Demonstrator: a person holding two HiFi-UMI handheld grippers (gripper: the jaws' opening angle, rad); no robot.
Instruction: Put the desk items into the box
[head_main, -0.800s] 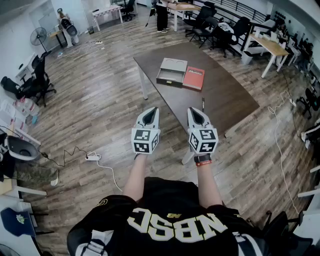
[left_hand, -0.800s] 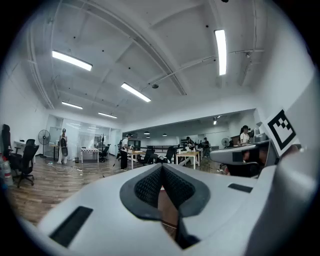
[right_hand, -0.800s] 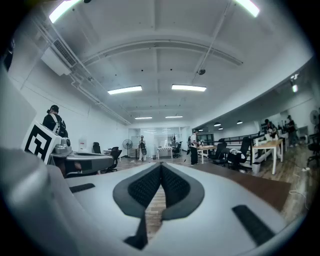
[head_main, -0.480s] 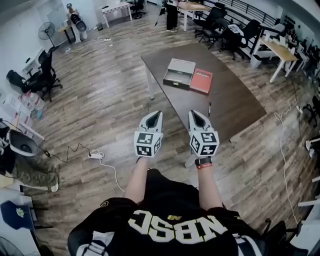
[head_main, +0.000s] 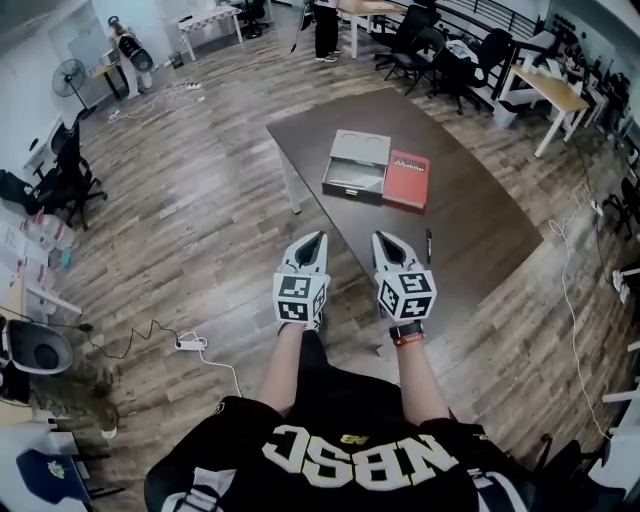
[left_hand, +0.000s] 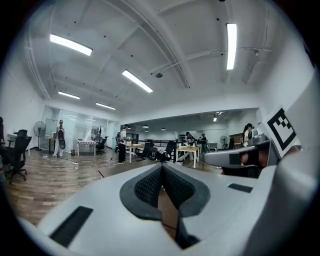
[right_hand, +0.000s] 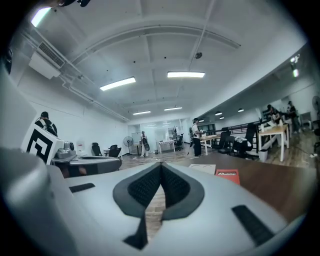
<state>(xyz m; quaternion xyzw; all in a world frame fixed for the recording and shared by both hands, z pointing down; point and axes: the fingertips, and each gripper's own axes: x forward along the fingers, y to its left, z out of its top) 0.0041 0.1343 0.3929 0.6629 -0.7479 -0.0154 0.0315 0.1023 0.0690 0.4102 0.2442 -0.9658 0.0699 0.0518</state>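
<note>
Adjoining rectangular grey box (head_main: 355, 168), red book (head_main: 404, 181)

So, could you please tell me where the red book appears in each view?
Head view: red book at upper centre, right of the box.
Left gripper view: not in it.
Right gripper view: right of centre, again right of the box.
Shared landmark: the brown table.

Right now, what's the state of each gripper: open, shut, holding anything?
Left gripper: shut, nothing between its jaws.
Right gripper: shut, nothing between its jaws.
</note>
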